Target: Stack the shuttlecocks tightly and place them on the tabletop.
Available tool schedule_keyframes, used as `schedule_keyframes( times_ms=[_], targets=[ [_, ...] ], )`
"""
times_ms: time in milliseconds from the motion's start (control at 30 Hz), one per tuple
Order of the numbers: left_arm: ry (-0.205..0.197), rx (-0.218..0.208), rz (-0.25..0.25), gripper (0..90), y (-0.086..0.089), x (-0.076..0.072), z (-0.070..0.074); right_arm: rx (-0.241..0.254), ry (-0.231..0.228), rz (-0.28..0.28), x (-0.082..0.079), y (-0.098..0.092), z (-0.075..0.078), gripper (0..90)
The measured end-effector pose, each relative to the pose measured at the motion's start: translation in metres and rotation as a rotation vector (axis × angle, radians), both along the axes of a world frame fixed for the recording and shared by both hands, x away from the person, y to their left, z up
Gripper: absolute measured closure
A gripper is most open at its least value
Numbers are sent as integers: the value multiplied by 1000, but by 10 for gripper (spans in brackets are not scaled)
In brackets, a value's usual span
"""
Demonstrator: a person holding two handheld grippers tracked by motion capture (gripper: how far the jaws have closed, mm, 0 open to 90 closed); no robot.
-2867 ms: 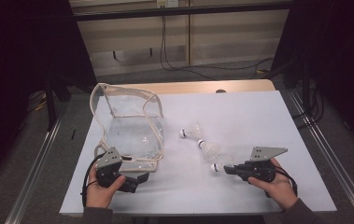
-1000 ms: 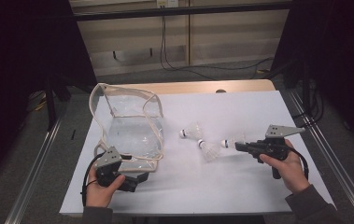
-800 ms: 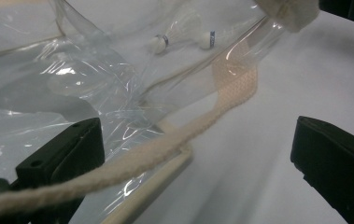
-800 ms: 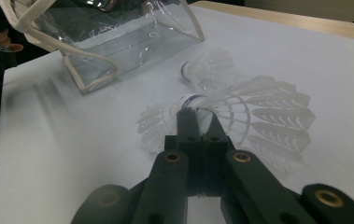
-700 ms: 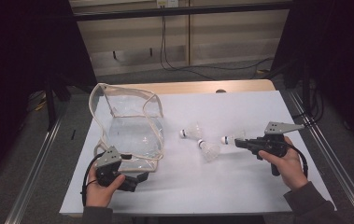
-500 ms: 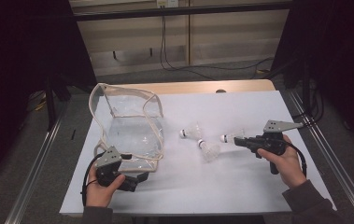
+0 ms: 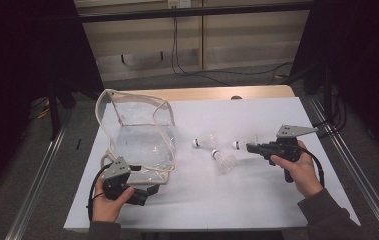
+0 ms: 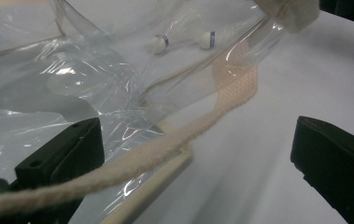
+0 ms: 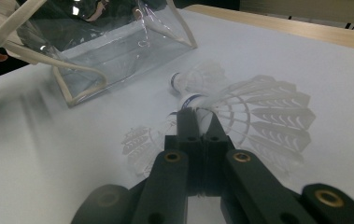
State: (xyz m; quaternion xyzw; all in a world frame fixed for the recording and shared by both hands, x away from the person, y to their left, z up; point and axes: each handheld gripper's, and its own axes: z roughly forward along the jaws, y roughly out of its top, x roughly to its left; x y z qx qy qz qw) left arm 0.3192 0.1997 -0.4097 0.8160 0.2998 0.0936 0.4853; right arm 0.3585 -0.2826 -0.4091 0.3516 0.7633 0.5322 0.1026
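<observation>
A clear plastic bag (image 7: 137, 132) with cream trim stands open at the table's left. My left gripper (image 7: 148, 192) rests at the bag's near corner. In the left gripper view the left gripper (image 8: 198, 144) is open, jaws wide apart, with the bag's cream strap (image 8: 221, 105) and bottom edge lying between them. My right gripper (image 7: 251, 147) is shut on a white shuttlecock (image 7: 240, 144), held just above the table. In the right gripper view the right gripper (image 9: 198, 114) pinches this shuttlecock (image 9: 263, 112) near its cork. Two more shuttlecocks (image 7: 204, 141) (image 7: 224, 160) lie between bag and right gripper.
The white tabletop (image 7: 257, 210) has free room along its near edge and right side. A wooden strip (image 7: 257, 93) runs along the far edge. Metal rails (image 7: 344, 165) flank the table, and cables hang against the back wall (image 7: 177, 50).
The right gripper has taken a shuttlecock from nearer the front edge, carried it farther up the table, then drifted slightly left. The left gripper has stayed put.
</observation>
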Motion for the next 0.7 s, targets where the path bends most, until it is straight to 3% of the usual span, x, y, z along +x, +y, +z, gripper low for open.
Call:
schedule_keyframes(
  times_ms=[700],
  targets=[
    [1, 4, -2, 27, 0, 0, 0, -11, -5, -21, 19, 8, 1, 895]
  ],
)
